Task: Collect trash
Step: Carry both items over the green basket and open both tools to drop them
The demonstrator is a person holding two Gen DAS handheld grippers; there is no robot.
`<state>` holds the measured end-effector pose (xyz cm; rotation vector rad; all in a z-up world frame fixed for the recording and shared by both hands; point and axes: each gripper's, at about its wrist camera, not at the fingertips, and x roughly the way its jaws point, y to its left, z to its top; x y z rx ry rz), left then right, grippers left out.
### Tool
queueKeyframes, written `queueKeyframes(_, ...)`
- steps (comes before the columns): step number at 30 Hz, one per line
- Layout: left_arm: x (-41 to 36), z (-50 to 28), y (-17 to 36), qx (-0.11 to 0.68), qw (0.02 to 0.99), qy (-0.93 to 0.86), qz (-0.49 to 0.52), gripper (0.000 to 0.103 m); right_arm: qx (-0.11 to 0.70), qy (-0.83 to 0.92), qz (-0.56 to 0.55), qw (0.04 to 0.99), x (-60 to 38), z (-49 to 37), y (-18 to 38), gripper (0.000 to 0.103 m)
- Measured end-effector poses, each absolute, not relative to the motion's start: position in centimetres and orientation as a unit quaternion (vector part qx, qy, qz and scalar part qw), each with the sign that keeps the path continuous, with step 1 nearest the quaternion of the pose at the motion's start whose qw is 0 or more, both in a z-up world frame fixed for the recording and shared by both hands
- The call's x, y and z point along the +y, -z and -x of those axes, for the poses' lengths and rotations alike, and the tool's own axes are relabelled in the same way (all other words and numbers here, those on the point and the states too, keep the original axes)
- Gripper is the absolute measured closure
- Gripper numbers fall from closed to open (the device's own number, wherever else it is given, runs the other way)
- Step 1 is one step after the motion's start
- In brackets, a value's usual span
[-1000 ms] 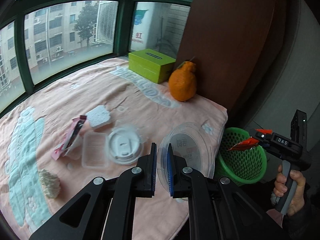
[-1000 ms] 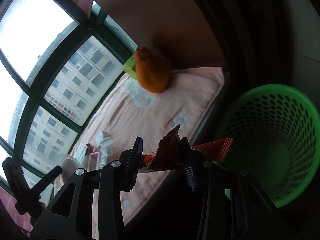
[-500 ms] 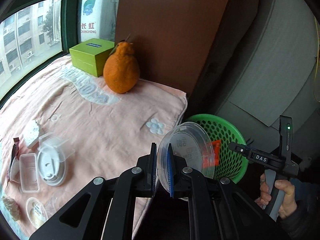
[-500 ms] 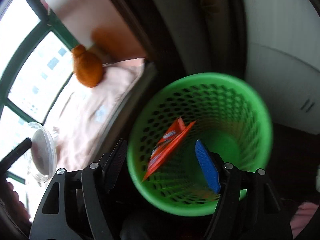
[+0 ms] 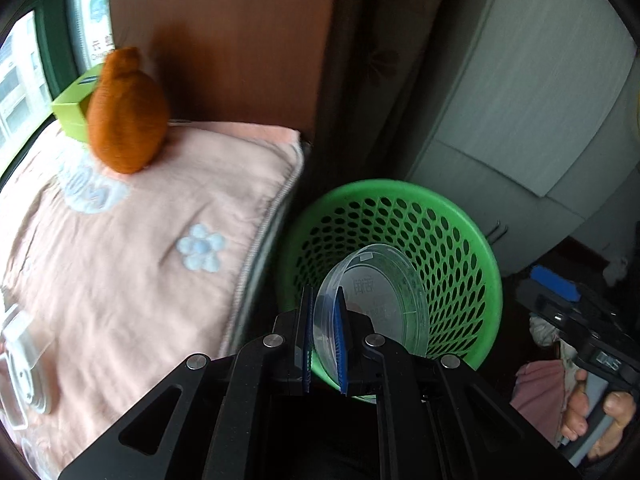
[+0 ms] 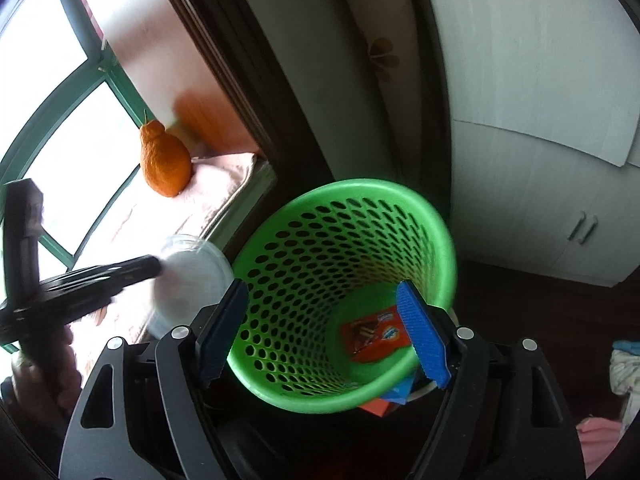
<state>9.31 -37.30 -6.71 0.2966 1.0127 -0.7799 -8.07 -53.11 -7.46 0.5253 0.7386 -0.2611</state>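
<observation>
Your right claw (image 6: 320, 330) now gapes wide over the bin (image 6: 400, 196), jaws spread and holding nothing; a second ago it pinched the red wrapper (image 6: 376, 338), which now lies flat on the bin floor. So that piece counts as collected. Your left claw (image 5: 323, 340) has swung off the bed (image 5: 120, 280) and is clenched on the rim of the clear lid (image 5: 384, 296), which stands on edge just over the bin's near side in the left view; in the right view it looks beside the bin's rim rather than inside it, so judge the drop point with care. Lid not dropped yet. The next step is likely to carry it further over the mouth and let go; it is light and round and could catch the rim or roll out. More trash remains on the bed: a white cup lid (image 5: 24, 384) at the left edge. The orange (image 5: 126, 114) and green box (image 5: 74, 110) probably aren't trash. Some wrappers lie on the floor under the bin.
</observation>
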Motion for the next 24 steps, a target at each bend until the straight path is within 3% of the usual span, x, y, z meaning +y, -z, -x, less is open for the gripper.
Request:
queueKeyframes(14, -46.9, -9.6, 16.3, 0.543, 0.728, 0.346, -0.234, 0.092, 0.356, 0.158, -0.277, 0.878, -55.4, 11.2, 9.9, 0.026)
queueKeyframes(15, -47.2, -9.6, 16.7, 0.547, 0.725, 0.346, -0.236, 0.090, 0.358, 0.160, -0.281, 0.876, -55.5, 11.3, 10.2, 0.026)
queueKeyframes(16, -47.5, -9.6, 17.0, 0.551, 0.721, 0.347, -0.237, 0.082, 0.359, 0.161, -0.284, 0.874, -55.6, 11.5, 10.4, 0.026)
queueKeyframes(17, -47.6, -9.7, 17.3, 0.553, 0.721, 0.345, -0.237, 0.067, 0.361, 0.162, -0.286, 0.873, -55.6, 11.5, 10.6, 0.026)
queueKeyframes(18, -47.7, -9.7, 17.3, 0.550, 0.723, 0.345, -0.236, 0.061, 0.362, 0.162, -0.287, 0.872, -55.7, 11.6, 10.8, 0.026)
queueKeyframes(24, -47.1, -9.8, 17.0, 0.550, 0.725, 0.355, -0.215, 0.058, 0.363, 0.162, -0.285, 0.872, -55.6, 12.0, 10.8, 0.026)
